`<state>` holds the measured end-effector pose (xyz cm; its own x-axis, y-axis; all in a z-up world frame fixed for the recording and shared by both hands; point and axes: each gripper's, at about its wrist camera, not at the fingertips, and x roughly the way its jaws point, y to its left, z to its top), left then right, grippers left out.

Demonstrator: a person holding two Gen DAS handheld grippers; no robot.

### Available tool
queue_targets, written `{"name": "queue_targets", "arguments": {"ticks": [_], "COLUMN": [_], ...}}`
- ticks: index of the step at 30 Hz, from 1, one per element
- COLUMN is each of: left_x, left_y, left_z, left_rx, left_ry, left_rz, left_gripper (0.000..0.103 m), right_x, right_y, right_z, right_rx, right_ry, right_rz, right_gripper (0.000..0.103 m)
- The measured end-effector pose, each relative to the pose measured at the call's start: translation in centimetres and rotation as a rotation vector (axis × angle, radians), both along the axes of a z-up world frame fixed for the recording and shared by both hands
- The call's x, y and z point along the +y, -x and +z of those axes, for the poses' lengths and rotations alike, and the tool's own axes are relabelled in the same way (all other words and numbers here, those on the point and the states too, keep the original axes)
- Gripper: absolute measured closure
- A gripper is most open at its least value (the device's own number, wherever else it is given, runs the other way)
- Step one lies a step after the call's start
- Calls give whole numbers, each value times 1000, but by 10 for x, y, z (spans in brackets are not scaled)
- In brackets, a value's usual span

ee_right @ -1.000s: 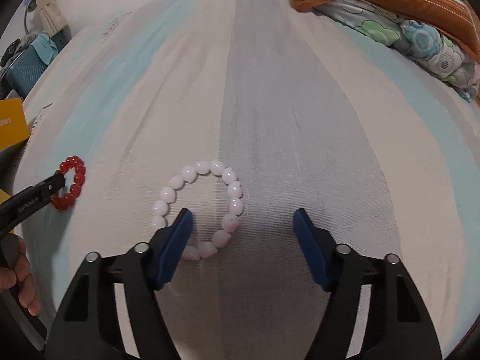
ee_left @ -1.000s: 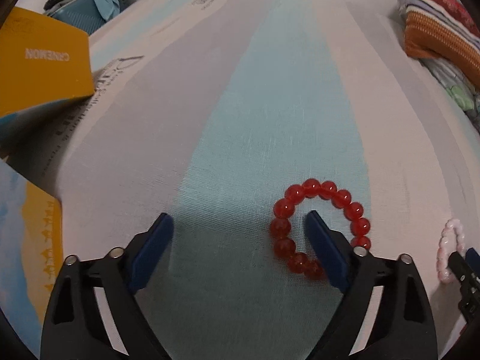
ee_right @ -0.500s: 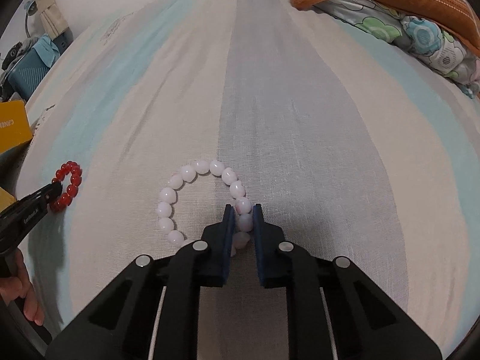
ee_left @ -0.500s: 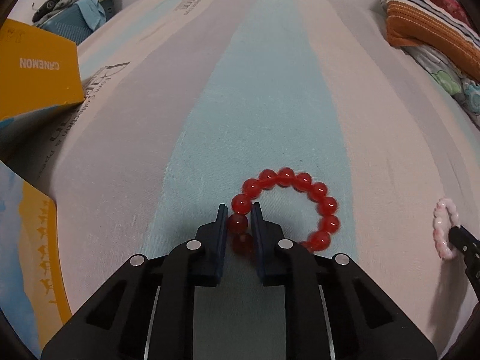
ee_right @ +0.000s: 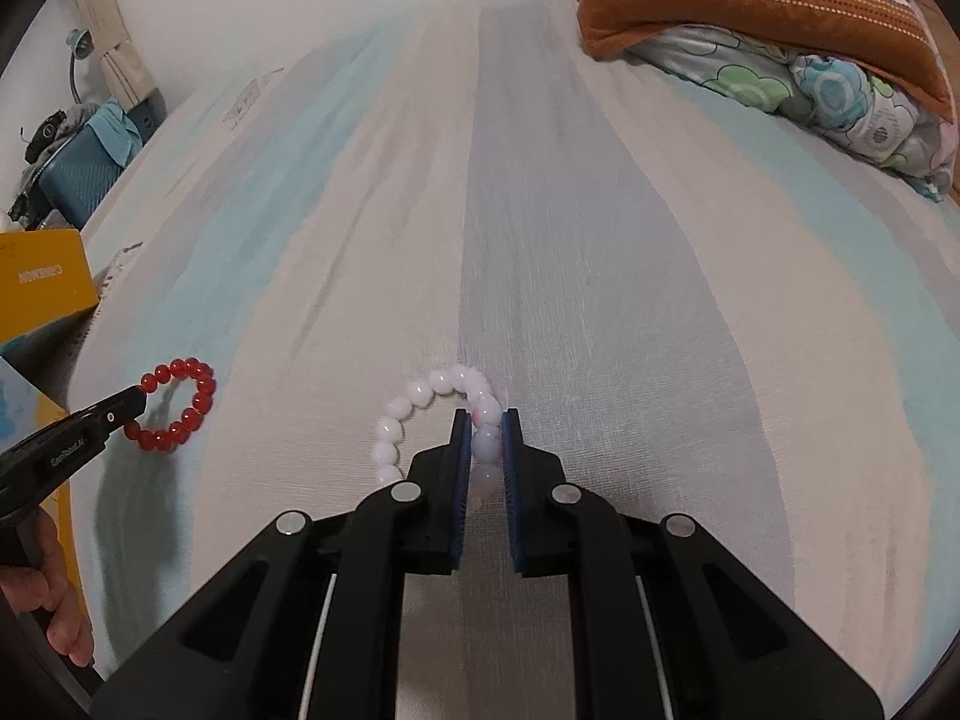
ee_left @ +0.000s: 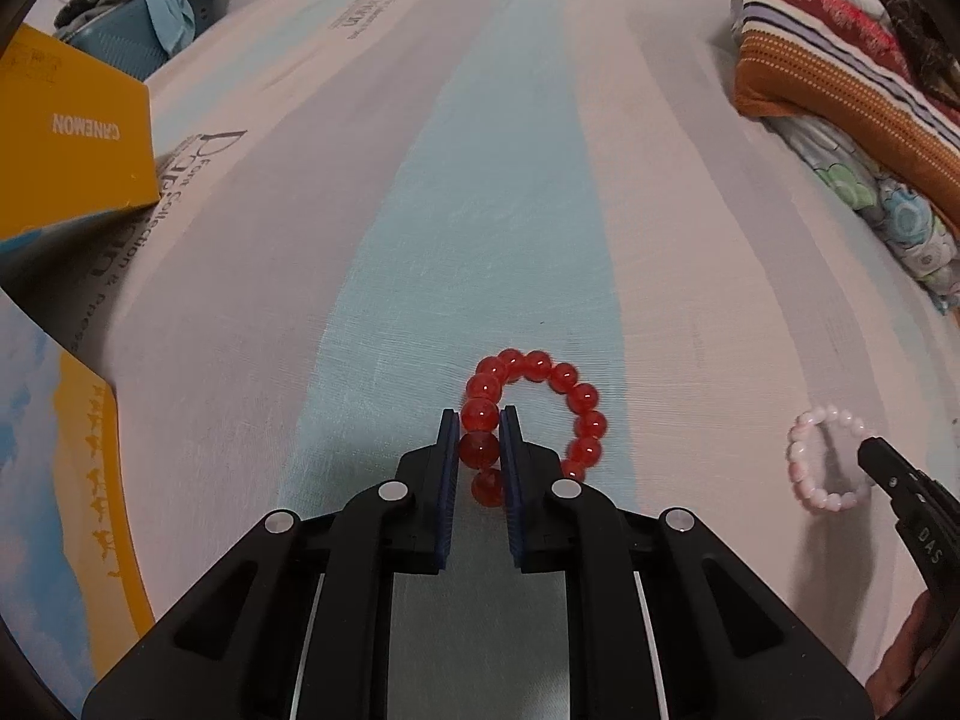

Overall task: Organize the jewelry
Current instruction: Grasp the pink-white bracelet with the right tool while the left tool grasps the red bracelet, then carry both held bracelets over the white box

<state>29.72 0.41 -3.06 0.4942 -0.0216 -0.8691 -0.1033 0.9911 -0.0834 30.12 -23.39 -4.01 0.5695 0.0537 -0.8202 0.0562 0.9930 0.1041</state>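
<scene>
My left gripper (ee_left: 479, 420) is shut on the left side of a red bead bracelet (ee_left: 576, 396), held just above the striped bed sheet. My right gripper (ee_right: 483, 420) is shut on the right side of a white and pale pink bead bracelet (ee_right: 414, 405), also lifted slightly off the sheet. The white bracelet also shows in the left wrist view (ee_left: 801, 456) at the right, with the right gripper's finger on it. The red bracelet shows in the right wrist view (ee_right: 192, 402) at the left, pinched by the left gripper.
A yellow box (ee_left: 66, 132) and a blue-and-yellow box (ee_left: 54, 468) stand at the bed's left edge. Folded striped and flowered blankets (ee_right: 780, 30) lie at the far right. A blue bag (ee_right: 78, 168) sits beyond the bed at far left.
Both grippers went from open around their bracelets to shut on them, and have since lifted the bracelets slightly off the sheet.
</scene>
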Motion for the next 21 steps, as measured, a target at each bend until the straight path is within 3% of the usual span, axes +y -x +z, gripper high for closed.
{"name": "queue_targets", "arguments": {"ticks": [8,13,21], "left_x": [-8,-14,-22], "left_y": [15,19,32], "left_z": [27,28,45], "left_rx": [-55,-44,-64], "left_ry": [26,64,29], "left_rz": [-30,-59,-95], "left_gripper": [90,90,90], "right_x": [1,5,13], "right_y": [8,14,21], "right_z": [17,26,37], "right_rx": [-42,-62,-69], "right_ry": [-20,-19,0], "right_rz": [3,5,15], "right_gripper": [93,93,93]}}
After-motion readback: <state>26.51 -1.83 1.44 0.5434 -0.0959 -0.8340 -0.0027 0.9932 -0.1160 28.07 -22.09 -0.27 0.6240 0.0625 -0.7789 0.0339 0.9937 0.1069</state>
